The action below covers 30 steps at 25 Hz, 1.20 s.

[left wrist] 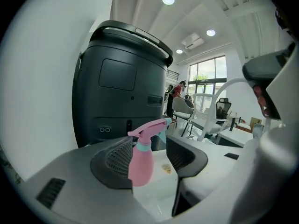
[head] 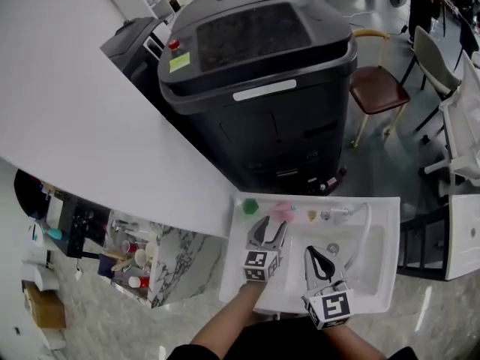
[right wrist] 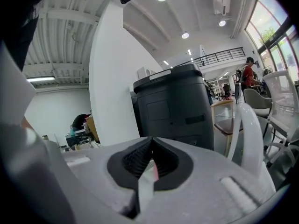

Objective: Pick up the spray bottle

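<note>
Left claw (head: 271, 228) gapes open and empty; the pink spray bottle (left wrist: 140, 166) stands upright just ahead of its tips on the counter (head: 237, 273). Right claw (right wrist: 150, 161), farther off, is closed.

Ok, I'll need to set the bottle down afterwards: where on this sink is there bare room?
Bare: the basin floor right of the right gripper, and the strip along the sink's left rim. Crowded: the back ledge, with a green object, the pink spray bottle and small fittings beside the faucet.
</note>
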Each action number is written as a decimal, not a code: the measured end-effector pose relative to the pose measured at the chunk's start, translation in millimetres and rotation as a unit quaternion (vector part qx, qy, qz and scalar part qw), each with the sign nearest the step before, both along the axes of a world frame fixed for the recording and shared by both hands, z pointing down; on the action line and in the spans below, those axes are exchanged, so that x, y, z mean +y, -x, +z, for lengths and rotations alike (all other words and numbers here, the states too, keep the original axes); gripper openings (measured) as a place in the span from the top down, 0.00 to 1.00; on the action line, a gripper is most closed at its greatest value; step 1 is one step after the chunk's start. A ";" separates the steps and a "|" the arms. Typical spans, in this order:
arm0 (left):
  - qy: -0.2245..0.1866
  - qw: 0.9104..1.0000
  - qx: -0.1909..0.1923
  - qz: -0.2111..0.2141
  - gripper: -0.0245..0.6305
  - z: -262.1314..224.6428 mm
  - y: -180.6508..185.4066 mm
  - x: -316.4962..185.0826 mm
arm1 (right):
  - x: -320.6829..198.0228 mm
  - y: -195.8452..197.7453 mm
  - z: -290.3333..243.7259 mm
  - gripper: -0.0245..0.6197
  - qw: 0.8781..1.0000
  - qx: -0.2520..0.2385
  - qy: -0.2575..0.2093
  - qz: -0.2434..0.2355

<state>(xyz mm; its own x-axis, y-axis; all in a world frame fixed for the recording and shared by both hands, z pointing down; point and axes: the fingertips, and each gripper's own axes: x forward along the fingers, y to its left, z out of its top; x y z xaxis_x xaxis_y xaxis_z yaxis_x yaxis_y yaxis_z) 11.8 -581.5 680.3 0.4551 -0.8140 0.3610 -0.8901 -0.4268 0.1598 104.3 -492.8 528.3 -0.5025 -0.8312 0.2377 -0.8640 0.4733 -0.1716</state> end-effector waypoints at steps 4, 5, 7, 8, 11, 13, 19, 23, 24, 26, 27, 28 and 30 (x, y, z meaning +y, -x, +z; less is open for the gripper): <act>0.010 1.000 -0.012 0.000 0.62 16.4 -0.1 -14.6 | 5.5 2.0 8.4 0.96 1.000 -0.004 0.009 -0.001; 0.014 1.000 -0.017 0.000 0.62 20.8 -0.1 -18.1 | 6.8 2.2 11.7 0.96 1.000 -0.005 0.012 0.000; 0.020 1.000 -0.022 -0.003 0.62 27.8 0.0 -23.7 | 11.7 2.9 18.7 0.96 1.000 -0.007 0.022 0.002; 0.022 0.999 -0.024 -0.005 0.61 30.9 -0.1 -26.6 | 14.4 3.7 21.9 0.96 1.000 -0.010 0.027 0.002; 0.030 0.999 -0.031 -0.006 0.60 39.1 -3.0 -35.9 | 21.4 5.6 29.2 0.96 0.999 -0.013 0.036 -0.001; 0.033 0.999 -0.035 -0.003 0.60 44.4 -8.2 -41.1 | 24.6 3.1 32.5 0.96 0.999 -0.009 0.037 0.001; 0.020 0.999 -0.045 -0.008 0.60 49.1 -13.8 -53.7 | 30.2 -6.1 34.2 0.96 0.999 -0.001 0.046 0.010; 0.021 0.998 -0.053 -0.016 0.60 54.2 -10.3 -58.6 | 36.0 -8.6 31.4 0.96 0.998 -0.003 0.056 0.010; 0.020 0.998 -0.056 -0.016 0.60 54.4 -11.0 -59.4 | 38.0 -10.0 32.1 0.96 0.999 -0.005 0.053 0.012; 0.020 0.998 -0.059 -0.019 0.62 54.3 -12.6 -58.0 | 42.4 -14.9 32.9 0.96 0.998 -0.005 0.052 0.018; 0.021 0.998 -0.058 -0.019 0.63 54.4 -13.9 -55.8 | 44.8 -18.0 32.9 0.96 0.998 -0.004 0.053 0.023; 0.022 0.998 -0.055 -0.019 0.63 54.2 -15.0 -53.3 | 46.7 -20.7 32.6 0.96 0.998 -0.003 0.054 0.027; 0.023 0.998 -0.055 -0.016 0.63 51.5 -13.9 -49.8 | 48.0 -22.2 31.3 0.96 0.998 -0.001 0.056 0.029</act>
